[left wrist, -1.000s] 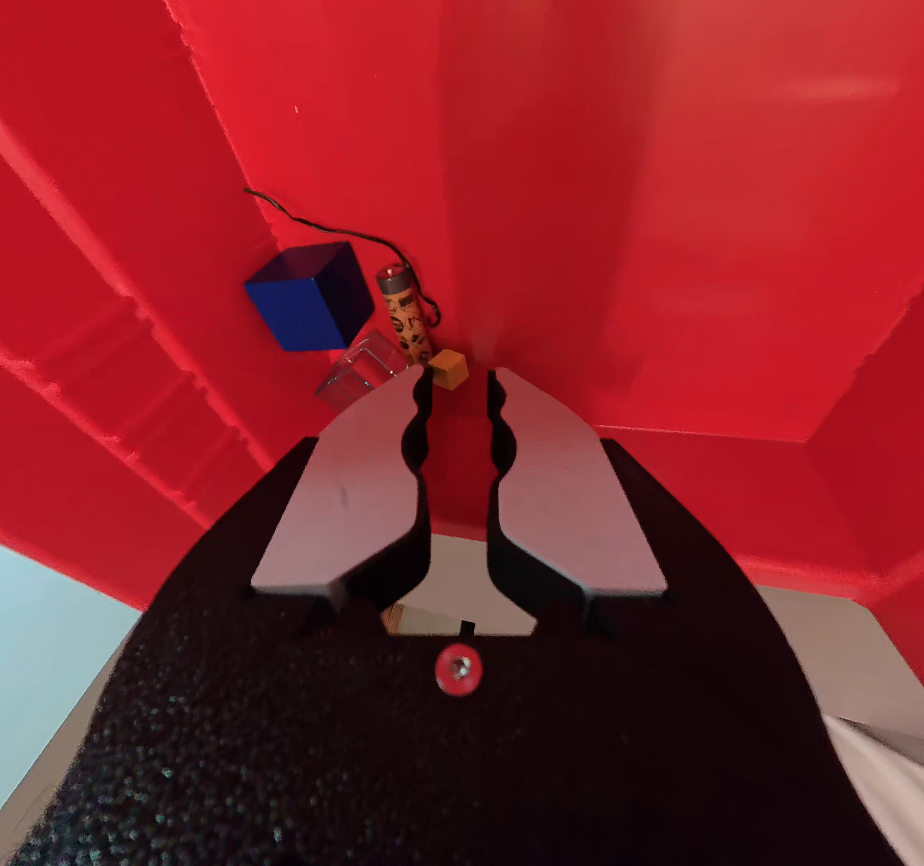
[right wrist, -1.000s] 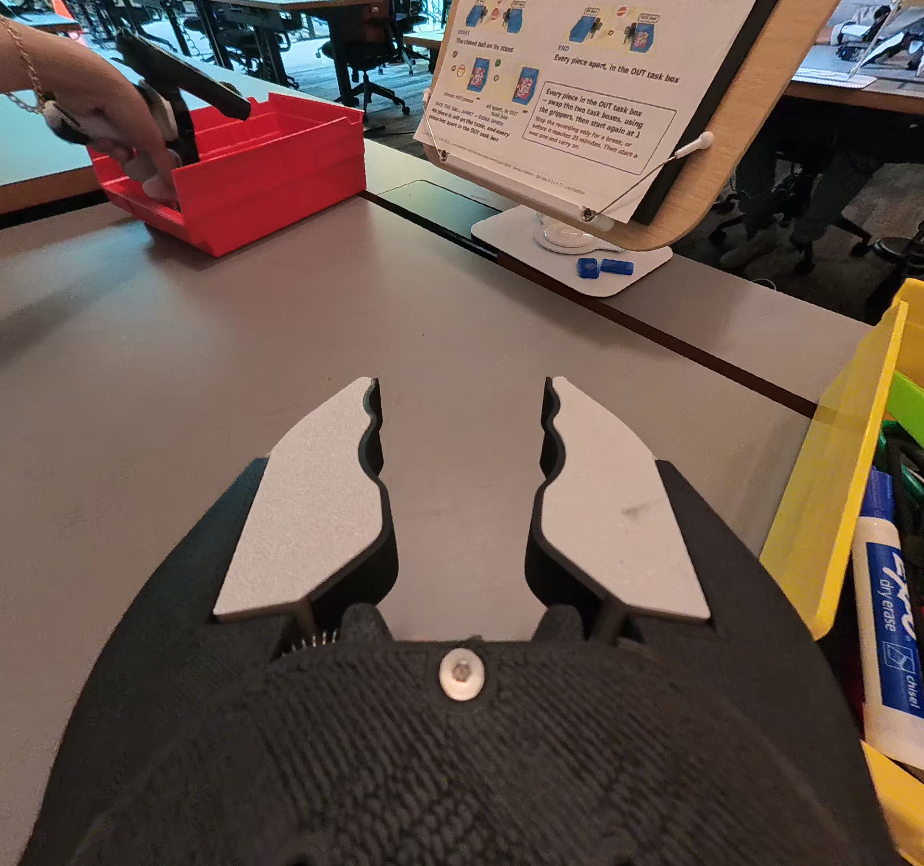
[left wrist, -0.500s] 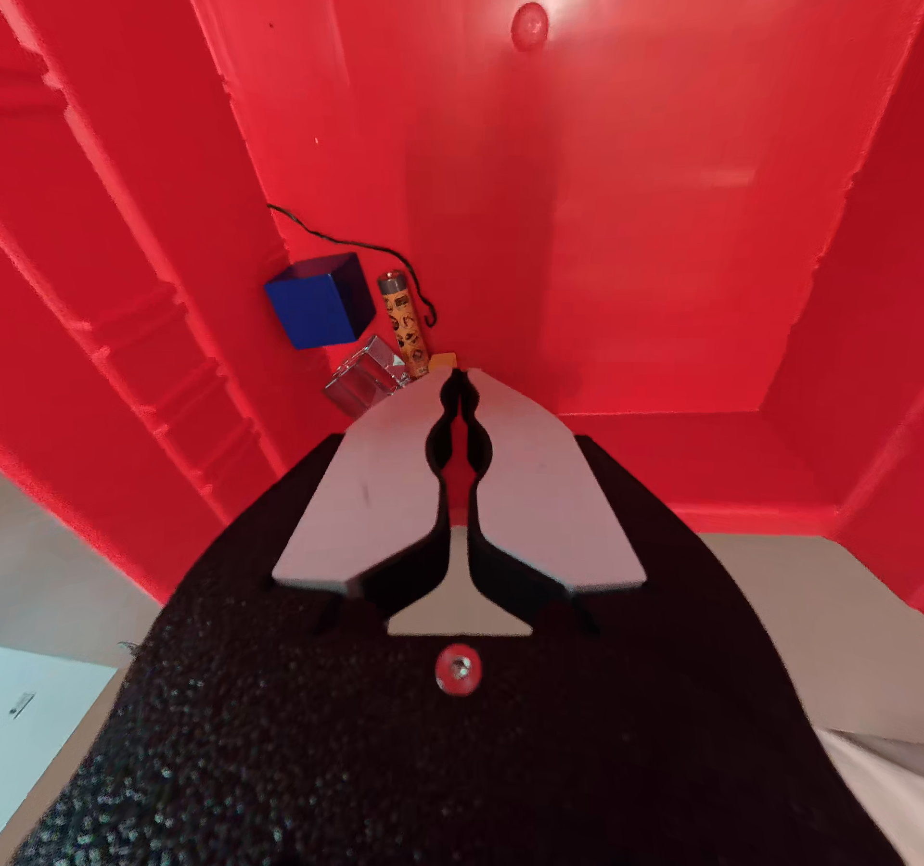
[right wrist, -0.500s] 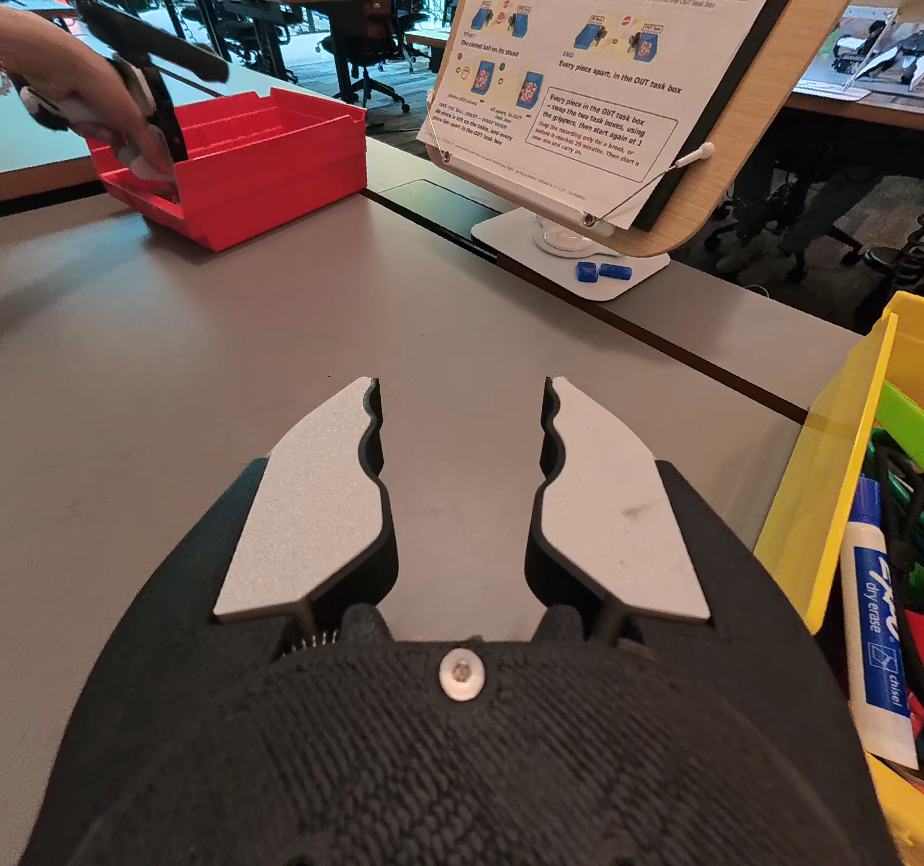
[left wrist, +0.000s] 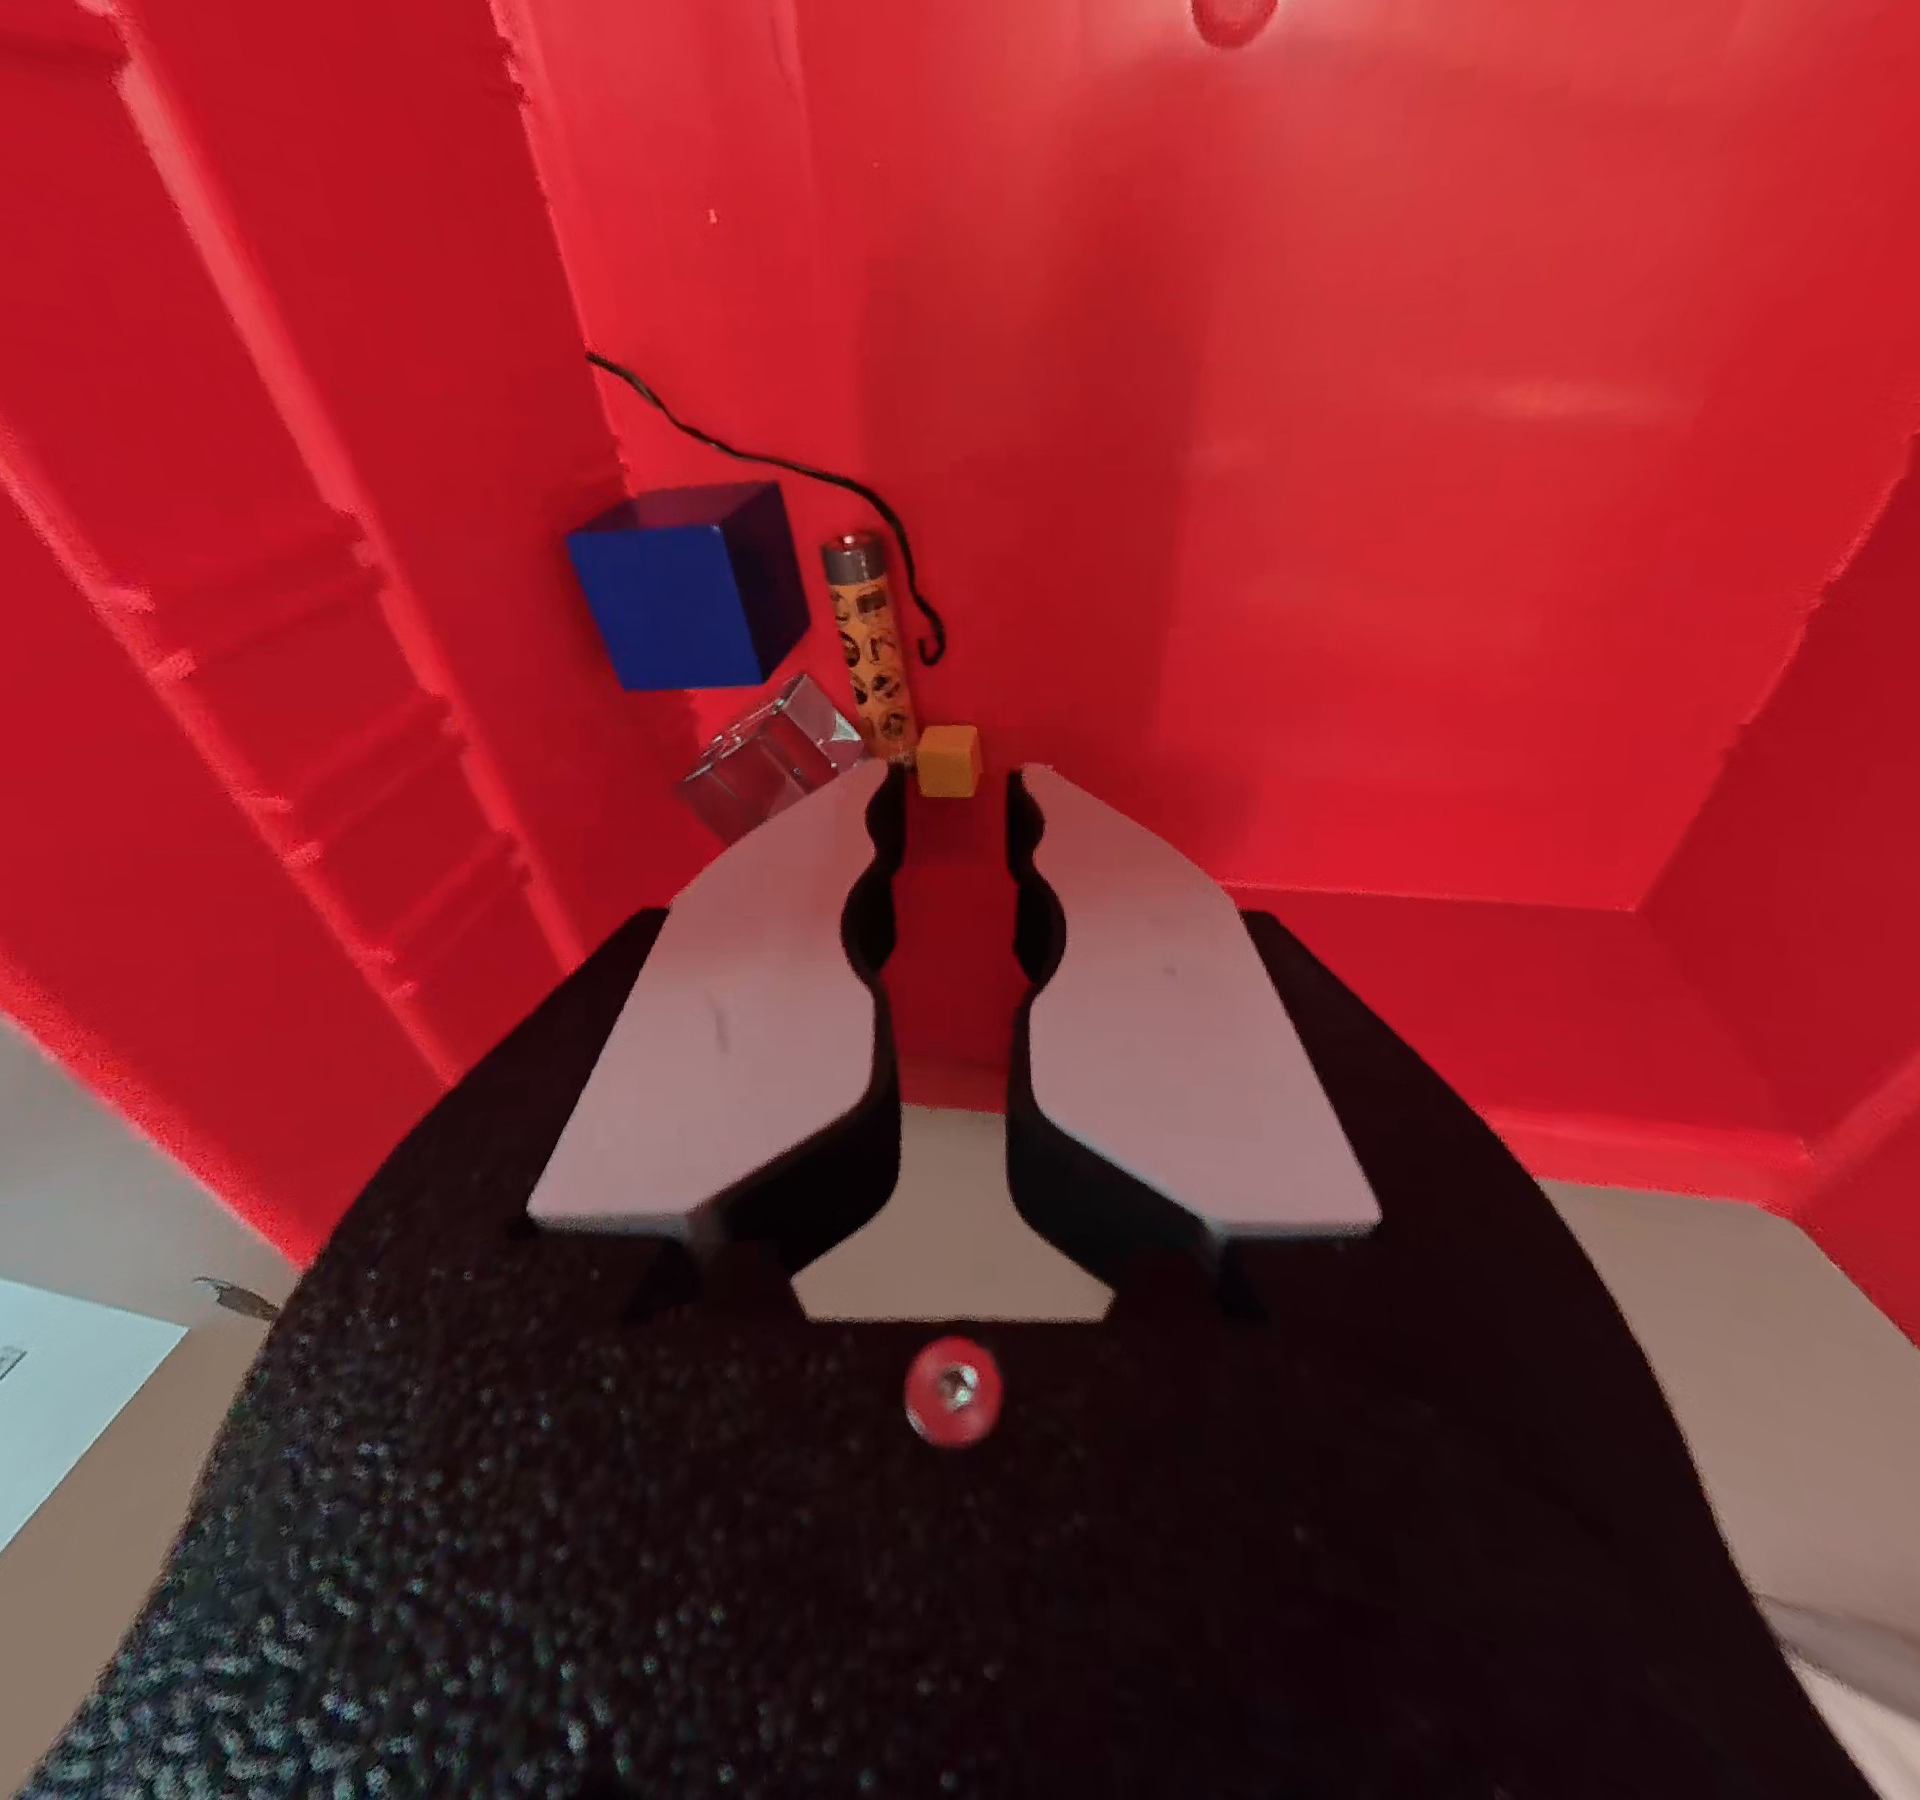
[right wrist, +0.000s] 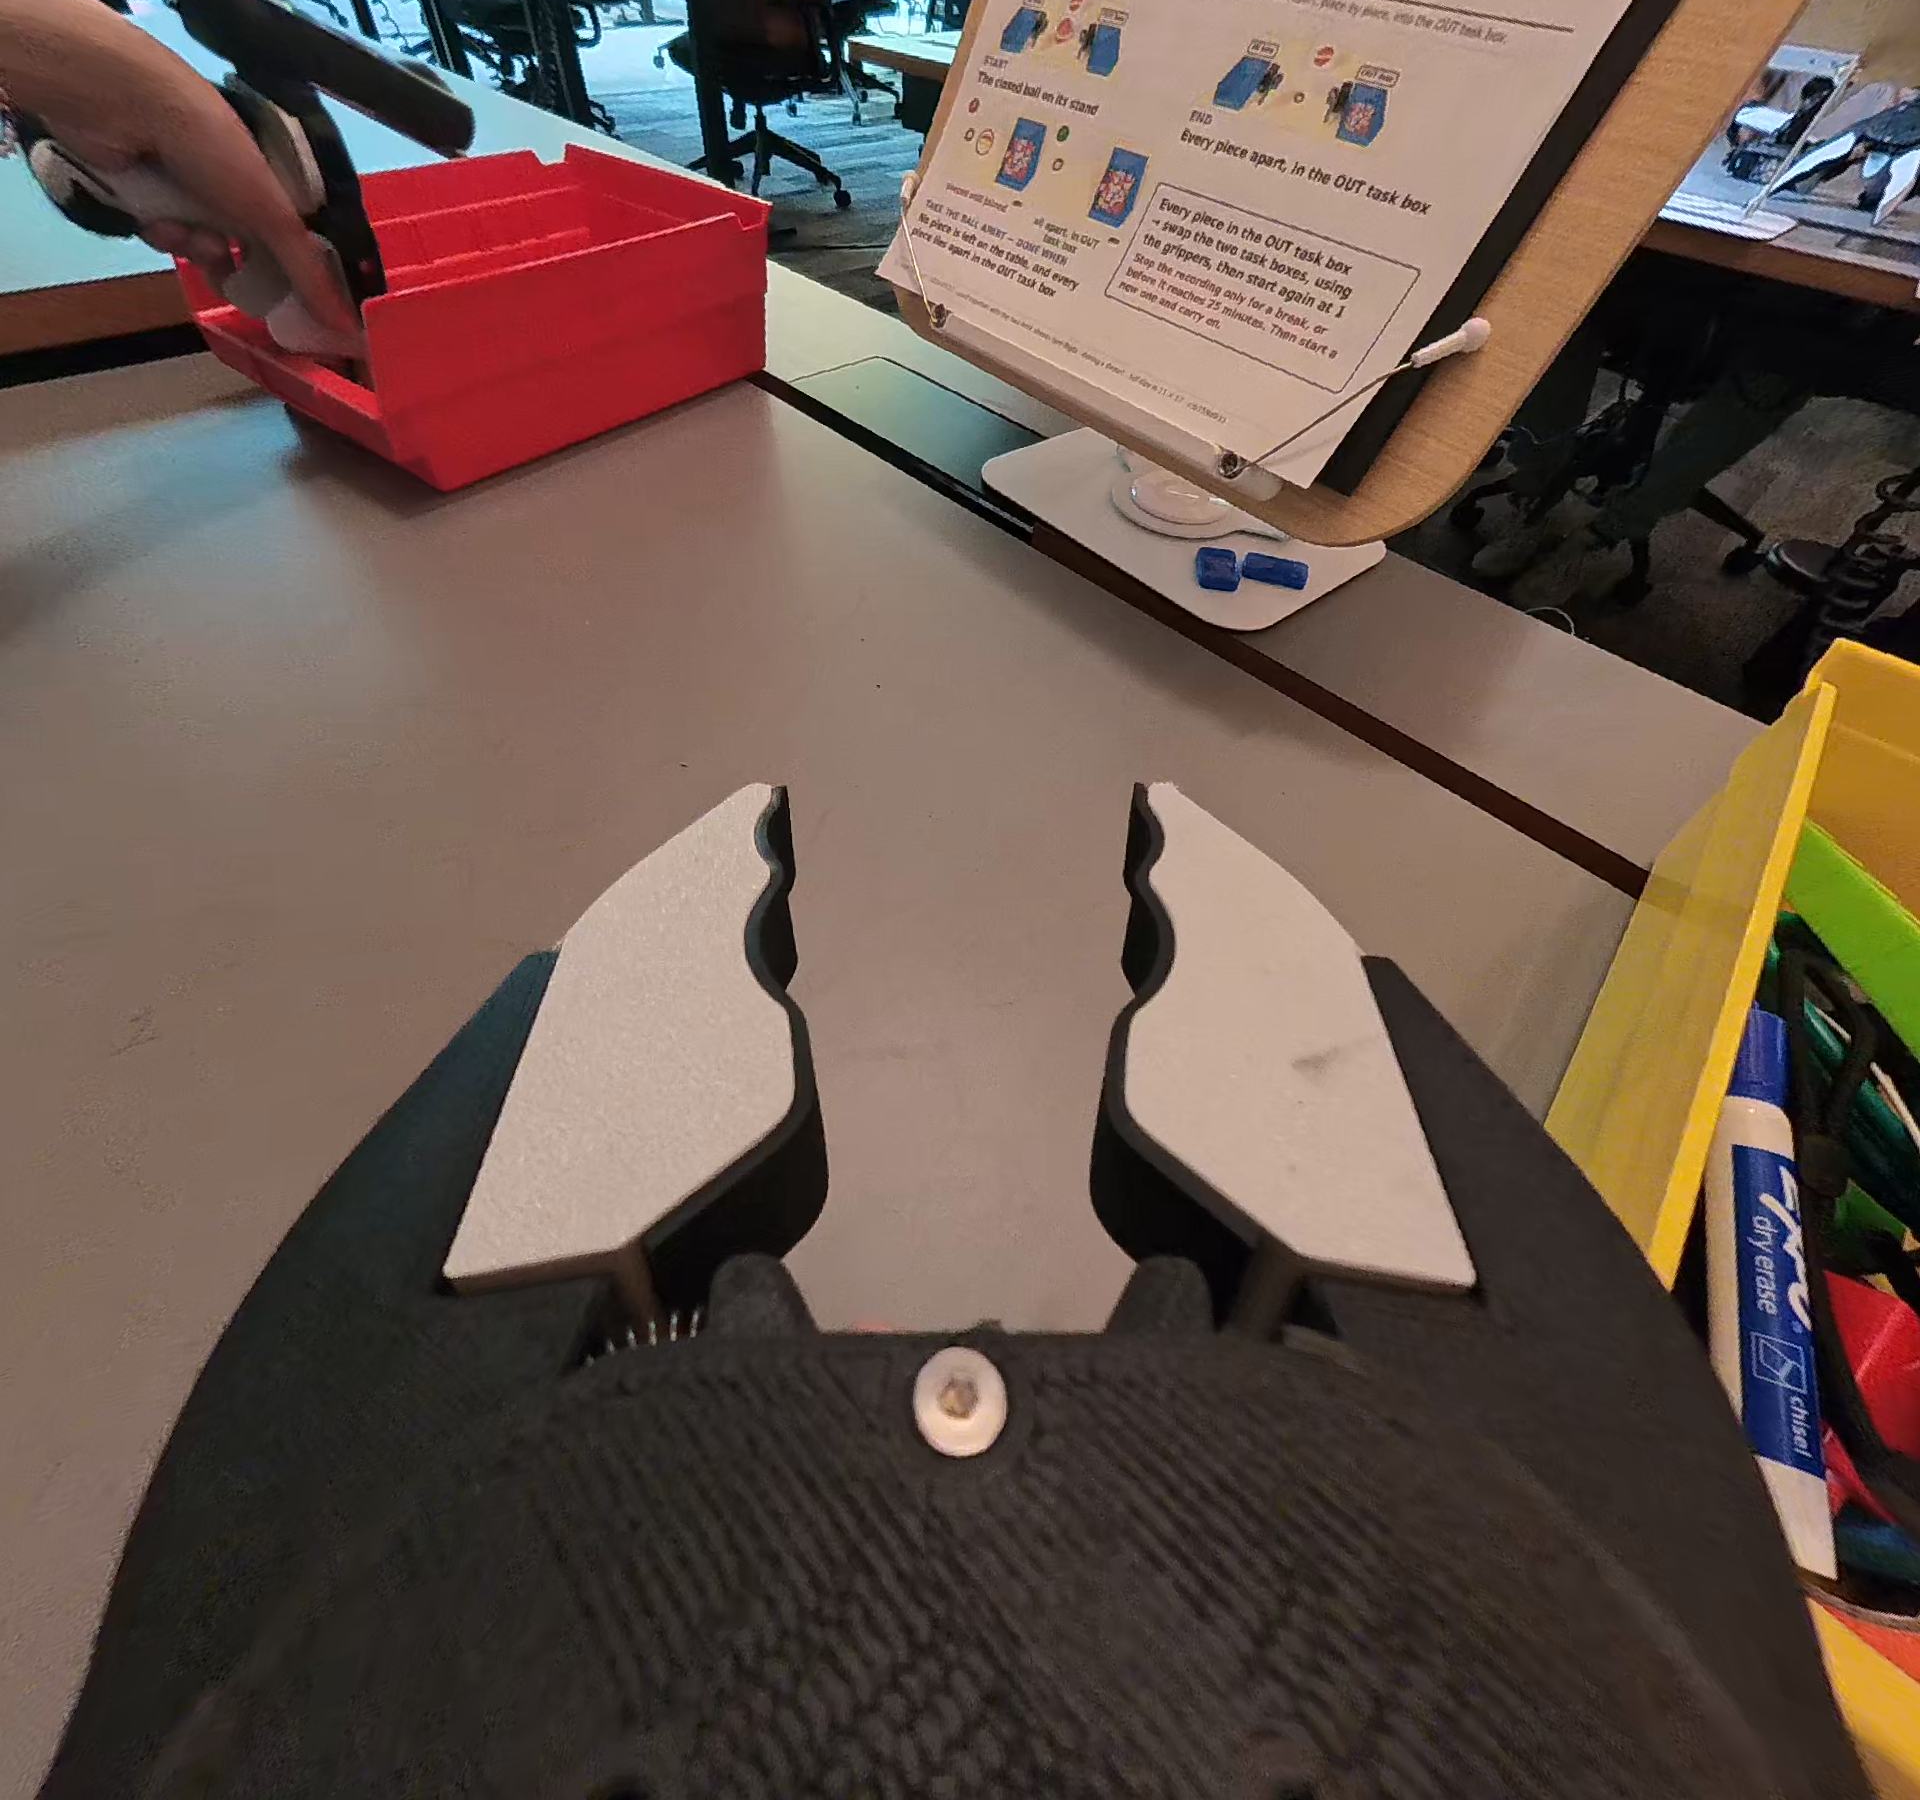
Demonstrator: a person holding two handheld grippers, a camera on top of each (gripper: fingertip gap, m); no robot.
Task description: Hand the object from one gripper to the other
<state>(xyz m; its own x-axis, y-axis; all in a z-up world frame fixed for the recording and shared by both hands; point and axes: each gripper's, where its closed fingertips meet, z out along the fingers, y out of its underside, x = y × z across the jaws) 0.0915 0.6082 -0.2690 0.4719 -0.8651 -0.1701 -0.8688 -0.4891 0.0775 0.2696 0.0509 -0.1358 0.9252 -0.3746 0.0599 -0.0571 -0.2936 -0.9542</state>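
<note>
Inside the red bin, smooth glossy plastic w/ ribbed side walls, a few small things sit bunched in one corner: a blue cube w/ sharp edges and matte faces, a clear faceted block that looks like glass or acrylic, a slim orange cylinder w/ black print and a metal cap, a tiny mustard-yellow cube, and a thin black thread curling along the wall. Which of these is the task object can't be told; none is held.

Left gripper points down into the bin, tips just short of the yellow cube. Jaws part-open w/ a narrow gap, nothing between them. Fingers are flat grey plates w/ wavy black inner edges; body is black, grainy, rough-textured. In the right wrist view the same gripper shows far off at the bin's near end, a hand wrapped round its handle, angled downward.

Right gripper hovers low over the grey matte table, level, pointing fwd, jaws spread wide and empty. Same build: pale speckled finger plates, black knurled body.

Beyond it stands a tilted wooden board w/ a printed sheet clipped on, on a white base w/ two small blue pieces. At right, a yellow bin holds a white-and-blue marker and other clutter.
</note>
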